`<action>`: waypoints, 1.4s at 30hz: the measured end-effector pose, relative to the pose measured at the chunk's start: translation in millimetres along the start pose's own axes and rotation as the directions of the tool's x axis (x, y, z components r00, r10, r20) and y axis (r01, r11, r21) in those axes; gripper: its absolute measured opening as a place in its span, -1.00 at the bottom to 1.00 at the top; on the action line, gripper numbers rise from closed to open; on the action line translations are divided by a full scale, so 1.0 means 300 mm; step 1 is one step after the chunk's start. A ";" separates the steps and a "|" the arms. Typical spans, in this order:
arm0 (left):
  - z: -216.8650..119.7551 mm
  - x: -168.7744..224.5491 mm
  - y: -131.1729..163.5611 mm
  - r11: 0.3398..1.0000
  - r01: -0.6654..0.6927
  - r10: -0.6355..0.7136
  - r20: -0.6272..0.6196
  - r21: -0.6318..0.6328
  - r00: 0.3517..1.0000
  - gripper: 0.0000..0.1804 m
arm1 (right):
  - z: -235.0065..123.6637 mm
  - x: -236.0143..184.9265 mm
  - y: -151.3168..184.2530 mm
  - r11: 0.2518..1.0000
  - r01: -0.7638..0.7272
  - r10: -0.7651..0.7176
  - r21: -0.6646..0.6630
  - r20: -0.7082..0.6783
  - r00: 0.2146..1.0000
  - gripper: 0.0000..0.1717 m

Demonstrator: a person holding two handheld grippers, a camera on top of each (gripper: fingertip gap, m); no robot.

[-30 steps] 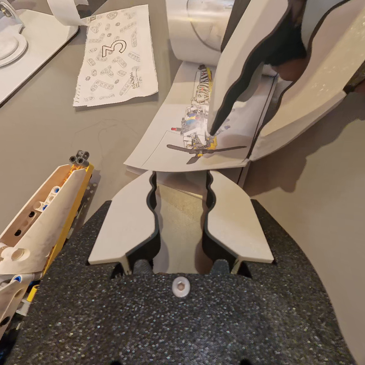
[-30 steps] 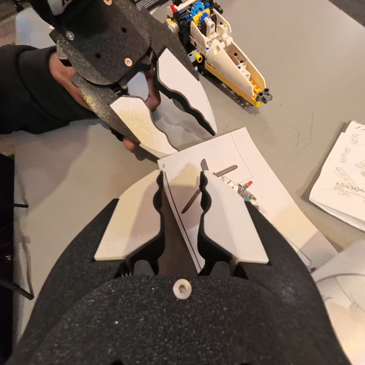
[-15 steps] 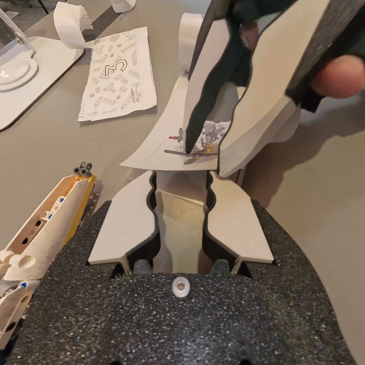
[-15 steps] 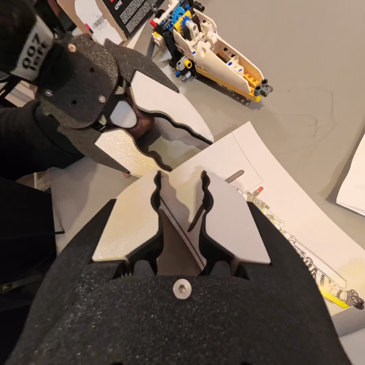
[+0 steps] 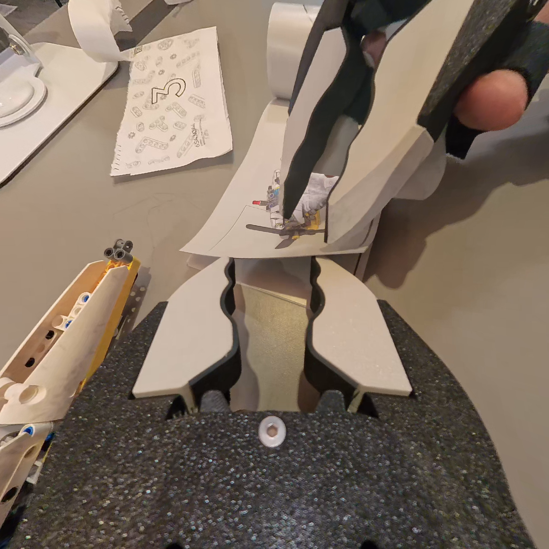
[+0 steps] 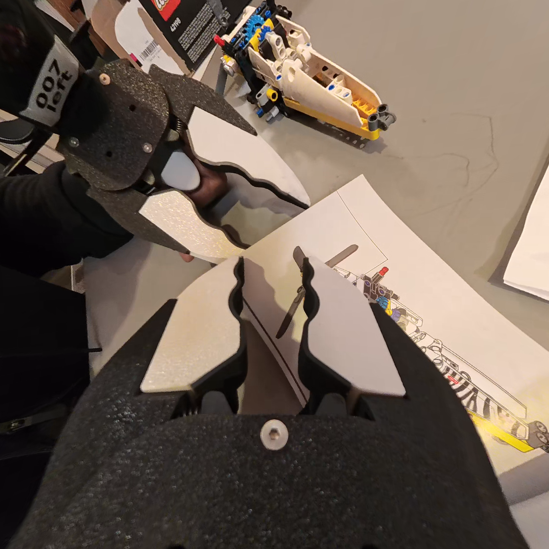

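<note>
Left wrist view: the left claw (image 5: 271,261) is open, holding nothing, its tips at the near edge of the picture booklet (image 5: 237,225) on the counter (image 5: 74,214). A toy plane (image 5: 59,335) lies left.

Right wrist view: the right claw (image 6: 271,261) is open over the booklet's corner, holding nothing.

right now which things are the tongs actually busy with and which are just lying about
In use:
- instruction booklet, its top page curled up
- right tongs, open over that page
- left tongs, open at the booklet's near edge

Lying about:
- toy plane model
- printed paper bag
- black box
- paper roll
</note>
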State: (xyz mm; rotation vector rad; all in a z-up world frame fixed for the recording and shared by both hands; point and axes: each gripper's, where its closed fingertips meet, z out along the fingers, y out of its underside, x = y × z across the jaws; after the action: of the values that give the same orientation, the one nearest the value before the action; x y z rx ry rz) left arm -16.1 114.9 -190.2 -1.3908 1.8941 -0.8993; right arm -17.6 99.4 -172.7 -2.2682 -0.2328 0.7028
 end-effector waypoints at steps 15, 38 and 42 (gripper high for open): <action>0.002 0.004 0.004 1.000 -0.005 0.005 -0.006 -0.008 1.000 -0.44 | 0.008 -0.008 0.000 1.000 -0.014 0.013 0.008 0.026 1.000 -0.54; 0.006 0.004 0.010 1.000 -0.007 0.007 -0.008 -0.018 1.000 -0.44 | -0.001 -0.054 0.052 0.997 -0.014 0.021 -0.076 0.095 0.995 -0.92; 0.006 0.005 0.011 1.000 -0.011 0.010 -0.008 -0.021 1.000 -0.43 | 0.001 -0.062 0.062 0.996 -0.002 0.012 -0.093 0.106 0.994 -1.00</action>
State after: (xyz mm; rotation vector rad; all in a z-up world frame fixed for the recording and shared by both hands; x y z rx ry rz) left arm -16.7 113.9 -194.1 -1.3901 1.9203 -0.8838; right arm -34.2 79.5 -178.2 -2.3224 -0.3150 0.8338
